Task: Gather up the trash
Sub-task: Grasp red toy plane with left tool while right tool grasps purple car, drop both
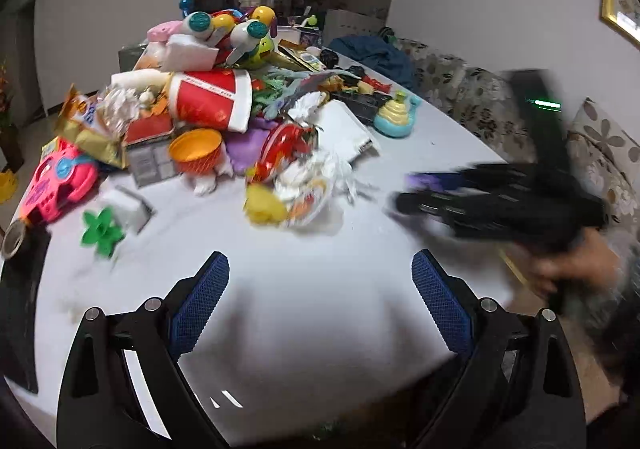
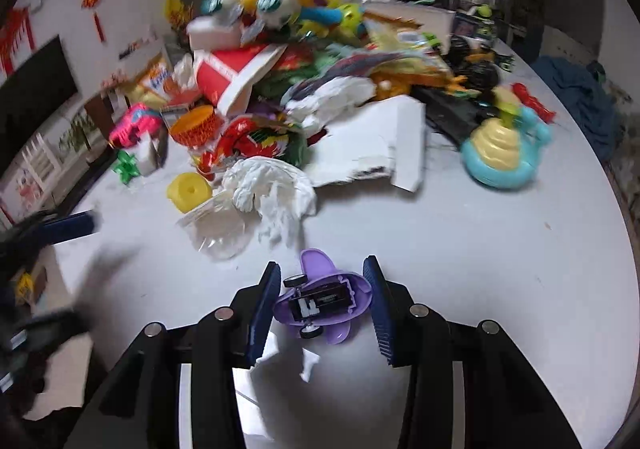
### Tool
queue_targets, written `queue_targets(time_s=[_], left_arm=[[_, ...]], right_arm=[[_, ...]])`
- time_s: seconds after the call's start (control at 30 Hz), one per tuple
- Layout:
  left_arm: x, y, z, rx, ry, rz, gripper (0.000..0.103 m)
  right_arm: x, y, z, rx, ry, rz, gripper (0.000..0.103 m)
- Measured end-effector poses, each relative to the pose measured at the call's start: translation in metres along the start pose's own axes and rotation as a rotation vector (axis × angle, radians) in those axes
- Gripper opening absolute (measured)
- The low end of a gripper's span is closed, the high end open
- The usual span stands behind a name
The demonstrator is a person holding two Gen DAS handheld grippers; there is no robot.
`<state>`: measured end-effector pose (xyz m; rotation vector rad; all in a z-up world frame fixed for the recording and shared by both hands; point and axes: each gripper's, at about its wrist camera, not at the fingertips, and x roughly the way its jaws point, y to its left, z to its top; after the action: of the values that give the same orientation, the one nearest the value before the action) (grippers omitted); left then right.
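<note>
A heap of trash and toys covers the far half of the white table [image 1: 304, 313]. In it lie a red paper cup [image 1: 212, 97] on its side, a crumpled white tissue [image 2: 272, 185], a clear plastic wrapper [image 2: 220, 233] and a torn white carton [image 2: 380, 137]. My left gripper [image 1: 320, 281] stands open above bare table, nothing between its blue pads. My right gripper [image 2: 322, 269] is shut on a small purple wheeled toy [image 2: 324, 297], held upside down above the table. In the left wrist view the right gripper [image 1: 420, 197] shows blurred at the right.
A blue and yellow toy [image 2: 504, 153] sits right of the heap, a pink toy [image 1: 60, 185] and a green flower piece [image 1: 102, 231] on its left. A yellow cylinder [image 2: 188, 191] lies by the tissue. Blue cloth [image 2: 576, 97] and a floral sofa [image 1: 480, 101] lie beyond the table's right edge.
</note>
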<state>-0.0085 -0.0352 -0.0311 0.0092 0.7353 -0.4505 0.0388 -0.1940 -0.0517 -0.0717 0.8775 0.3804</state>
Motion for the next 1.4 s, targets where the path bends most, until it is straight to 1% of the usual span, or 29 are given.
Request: queue_targets(time_s=[0.03,0.1,0.17,0.23,0.3,0.33,0.37,0.4,0.43,0.47,0.5,0.53,0.57,0.6,0.63,0.7,0.8,0.87,0.93,0.97,1.03,1.07,1.13,1.2,1.23,1.27,1.3,1.4], left_arm=[[0.008,0.001,0.004,-0.014,0.012,0.008,0.091],[0.024,0.007,0.020,-0.076,0.031,-0.021,0.091],[0.038,0.015,0.036,-0.135,0.035,-0.040,0.091],[0.048,0.020,0.051,-0.162,0.028,-0.048,0.091],[0.063,0.020,0.067,-0.141,0.052,-0.045,0.091],[0.071,0.018,0.072,-0.116,0.074,-0.028,0.091],[0.081,0.015,0.078,-0.075,0.102,0.007,0.091],[0.090,0.013,0.081,-0.037,0.128,0.021,0.091],[0.099,0.013,0.084,-0.009,0.154,0.025,0.088],[0.109,0.013,0.086,0.019,0.181,0.035,0.082],[0.113,0.013,0.087,0.060,0.184,0.057,0.070],[0.115,0.012,0.087,0.104,0.184,0.084,0.053],[0.115,0.011,0.090,0.136,0.182,0.093,0.046],[0.109,0.012,0.092,0.130,0.178,0.072,0.043],[0.100,0.017,0.094,0.106,0.163,0.061,0.043],[0.075,0.017,0.094,0.114,0.093,0.068,0.043],[0.022,0.011,0.089,0.143,-0.029,0.067,0.043],[-0.017,0.005,0.082,0.157,-0.100,0.042,0.043],[-0.048,-0.001,0.074,0.176,-0.156,0.058,0.043],[-0.071,-0.006,0.067,0.179,-0.186,0.053,0.043],[-0.094,-0.011,0.055,0.181,-0.209,0.040,0.043],[-0.107,-0.014,0.043,0.193,-0.207,0.033,0.043],[-0.125,-0.020,0.020,0.217,-0.176,0.030,0.043],[-0.131,-0.024,-0.012,0.229,-0.108,0.018,0.043],[-0.131,-0.025,-0.032,0.231,-0.063,0.018,0.043],[-0.128,-0.024,-0.046,0.223,-0.027,0.012,0.043],[-0.121,-0.022,-0.064,0.206,0.028,-0.002,0.043],[-0.093,-0.011,-0.105,0.145,0.158,-0.009,0.043]], right_arm=[[-0.013,-0.006,-0.005,0.017,-0.020,-0.003,0.043],[-0.030,-0.016,-0.014,0.043,-0.042,-0.008,0.043],[-0.036,-0.025,-0.018,0.061,-0.040,-0.017,0.043],[-0.042,-0.034,-0.025,0.081,-0.045,-0.026,0.043],[-0.042,-0.042,-0.029,0.100,-0.042,-0.023,0.043],[-0.043,-0.046,-0.032,0.114,-0.044,-0.022,0.043],[-0.044,-0.049,-0.036,0.122,-0.046,-0.016,0.043],[-0.044,-0.050,-0.037,0.128,-0.046,-0.011,0.043],[-0.043,-0.051,-0.039,0.135,-0.048,-0.009,0.043],[-0.043,-0.052,-0.041,0.139,-0.048,-0.004,0.043],[-0.041,-0.052,-0.041,0.143,-0.047,0.002,0.043],[-0.040,-0.052,-0.042,0.149,-0.048,0.006,0.043],[-0.039,-0.053,-0.042,0.153,-0.047,0.011,0.043],[-0.038,-0.052,-0.043,0.158,-0.045,0.015,0.043],[-0.037,-0.052,-0.044,0.165,-0.046,0.020,0.043],[-0.038,-0.050,-0.045,0.172,-0.050,0.027,0.043],[-0.044,-0.043,-0.044,0.164,-0.065,0.029,0.043],[-0.052,-0.034,-0.041,0.144,-0.082,0.040,0.043],[-0.062,-0.023,-0.039,0.120,-0.101,0.054,0.043],[-0.067,-0.017,-0.038,0.108,-0.108,0.071,0.043],[-0.078,-0.001,-0.039,0.074,-0.119,0.113,0.043],[-0.084,0.009,-0.041,0.048,-0.116,0.139,0.043],[-0.093,0.029,-0.049,-0.010,-0.093,0.184,0.043],[-0.097,0.047,-0.062,-0.053,-0.056,0.225,0.043],[-0.097,0.058,-0.072,-0.076,-0.025,0.253,0.043],[-0.095,0.067,-0.082,-0.094,0.009,0.274,0.043],[-0.092,0.074,-0.090,-0.108,0.035,0.287,0.043],[-0.070,0.097,-0.122,-0.148,0.153,0.314,0.043]])
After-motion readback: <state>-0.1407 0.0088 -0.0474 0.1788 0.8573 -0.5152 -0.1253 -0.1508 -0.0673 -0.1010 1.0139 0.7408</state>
